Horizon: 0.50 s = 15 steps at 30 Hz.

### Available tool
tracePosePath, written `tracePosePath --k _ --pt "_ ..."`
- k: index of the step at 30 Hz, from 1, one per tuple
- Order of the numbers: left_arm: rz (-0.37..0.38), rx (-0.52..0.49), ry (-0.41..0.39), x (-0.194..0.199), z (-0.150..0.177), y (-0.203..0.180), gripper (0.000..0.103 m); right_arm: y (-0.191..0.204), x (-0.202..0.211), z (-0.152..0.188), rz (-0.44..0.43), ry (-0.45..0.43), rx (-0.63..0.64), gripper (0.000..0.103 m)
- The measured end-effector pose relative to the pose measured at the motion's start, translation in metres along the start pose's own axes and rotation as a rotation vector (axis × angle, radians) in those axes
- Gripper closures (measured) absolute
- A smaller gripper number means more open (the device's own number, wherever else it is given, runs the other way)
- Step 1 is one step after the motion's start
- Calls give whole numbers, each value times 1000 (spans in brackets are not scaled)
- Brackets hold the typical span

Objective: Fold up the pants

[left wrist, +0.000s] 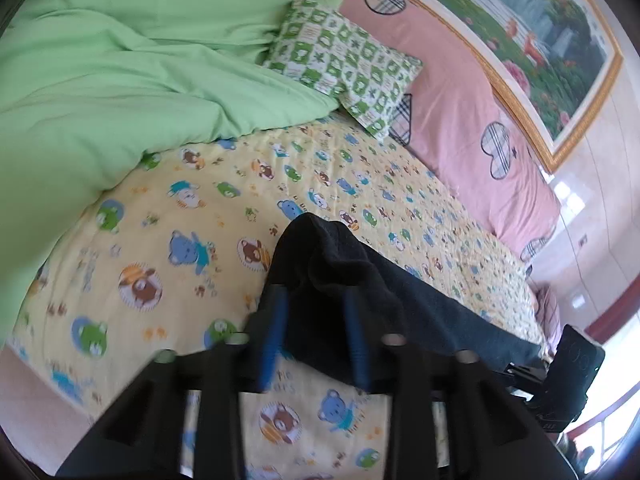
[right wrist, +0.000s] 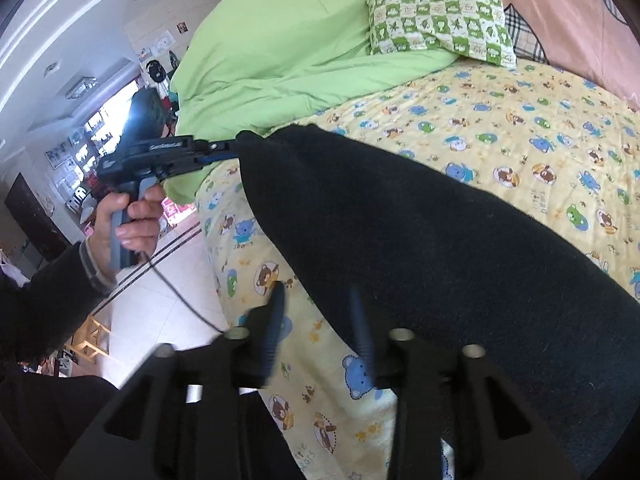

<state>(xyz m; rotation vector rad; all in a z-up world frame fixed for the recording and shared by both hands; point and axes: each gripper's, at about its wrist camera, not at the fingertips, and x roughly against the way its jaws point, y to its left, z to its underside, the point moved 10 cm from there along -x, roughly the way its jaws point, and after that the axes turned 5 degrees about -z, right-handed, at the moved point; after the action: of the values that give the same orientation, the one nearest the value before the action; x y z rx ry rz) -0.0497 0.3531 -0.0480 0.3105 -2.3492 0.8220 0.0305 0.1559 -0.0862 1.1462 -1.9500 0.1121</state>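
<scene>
Pants (right wrist: 420, 232) lie on our bed sheet (right wrist: 520, 128); our left gripper (left wrist: 316, 300) clamps their far corner, our right gripper (right wrist: 316, 300) spread loose.

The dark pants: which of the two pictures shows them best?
The right wrist view. There the dark pants spread wide across the teddy-bear sheet, and you see the left gripper at one corner. The left wrist view shows only a bunched end by the left gripper's fingers and a narrow strip beyond.

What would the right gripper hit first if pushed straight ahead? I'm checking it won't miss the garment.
Most likely the black pants: the right gripper points at their near edge, its fingers apart over the bear-print sheet.
</scene>
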Motion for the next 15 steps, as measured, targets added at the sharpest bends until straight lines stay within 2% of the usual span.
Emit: tracePosePath --k 1,5,15 --pt "-5 13 -5 3 1 -1 54 0 1 -1 -4 -8 -3 61" --pt "5 50 2 12 9 -8 48 -4 8 -7 -1 -37 -28 61" --pt "-28 92 97 -11 33 -24 46 -21 21 -13 12 -84 -104 61"
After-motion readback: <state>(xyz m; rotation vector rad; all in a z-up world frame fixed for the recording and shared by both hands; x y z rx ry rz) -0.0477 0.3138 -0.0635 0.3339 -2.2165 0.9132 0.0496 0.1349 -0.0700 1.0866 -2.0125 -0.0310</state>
